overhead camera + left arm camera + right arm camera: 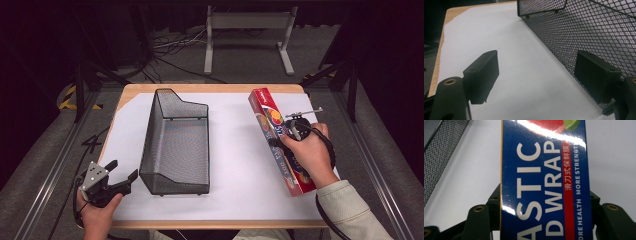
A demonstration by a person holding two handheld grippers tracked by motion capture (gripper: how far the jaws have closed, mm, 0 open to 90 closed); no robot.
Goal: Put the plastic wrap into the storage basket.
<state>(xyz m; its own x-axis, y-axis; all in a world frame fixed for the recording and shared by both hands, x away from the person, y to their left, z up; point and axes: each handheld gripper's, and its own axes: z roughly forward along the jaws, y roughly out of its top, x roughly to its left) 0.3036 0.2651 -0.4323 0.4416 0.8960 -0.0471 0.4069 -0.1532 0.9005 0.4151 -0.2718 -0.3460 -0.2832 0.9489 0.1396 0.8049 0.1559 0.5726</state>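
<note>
The wrap box (544,182) lies at the table's right side, clamped across its width by my right gripper (295,131) — a mid-length hold for balance. My left gripper (536,75) waits released beside the basket (175,145) — probably its destination.

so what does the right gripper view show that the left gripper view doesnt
Right gripper view: the plastic wrap box, blue with white lettering, sits between the right gripper's black jaws, which press its two long sides.

Left gripper view: the left gripper with its jaws wide apart and nothing between them, hanging over bare paper, plus a strip of the wooden table edge at far left.

Both: the white paper sheet covering the table, and the black mesh basket, close up beside the left gripper and just a corner in the right gripper view.
</note>
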